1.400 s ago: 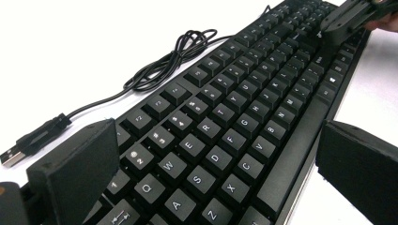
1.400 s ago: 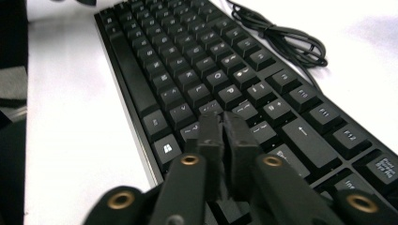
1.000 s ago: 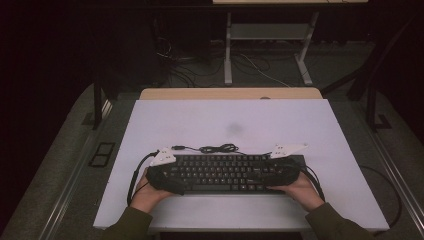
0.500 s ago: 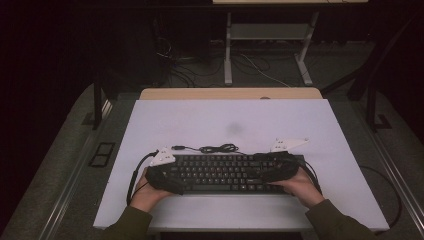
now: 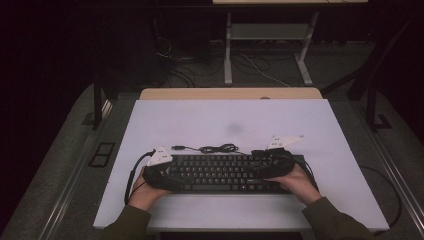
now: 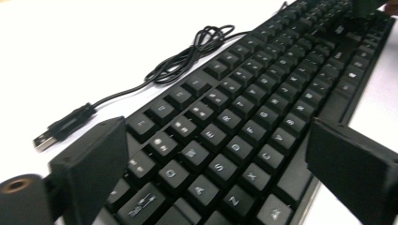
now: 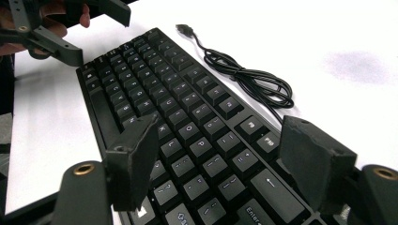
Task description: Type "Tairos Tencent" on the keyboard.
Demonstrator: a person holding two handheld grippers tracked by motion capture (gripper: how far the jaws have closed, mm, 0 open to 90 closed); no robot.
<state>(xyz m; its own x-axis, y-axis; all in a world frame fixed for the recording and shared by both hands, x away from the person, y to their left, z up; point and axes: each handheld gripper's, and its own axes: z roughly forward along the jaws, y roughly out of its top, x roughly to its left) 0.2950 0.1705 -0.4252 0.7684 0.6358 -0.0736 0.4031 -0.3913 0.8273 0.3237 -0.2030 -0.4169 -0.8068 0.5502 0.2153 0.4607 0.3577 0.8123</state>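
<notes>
High view's pretty dim, room around the worktop (image 5: pixel 320 130) nearly black, only the white top catches light, w/ a faint grey smudge mid-top. Gripper views way brighter: worktop blows out to near pure white, some glare. Keyboard (image 6: pixel 244 126) sharp mid-frame, far end goes soft. Fingers (image 7: pixel 314 164) up close are blurry, edges a bit stretched.

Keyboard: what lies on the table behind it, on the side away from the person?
Behind the keyboard lies its coiled black cable, ending in a USB plug on the white table. Where the cable joins the keyboard can't be made out.
</notes>
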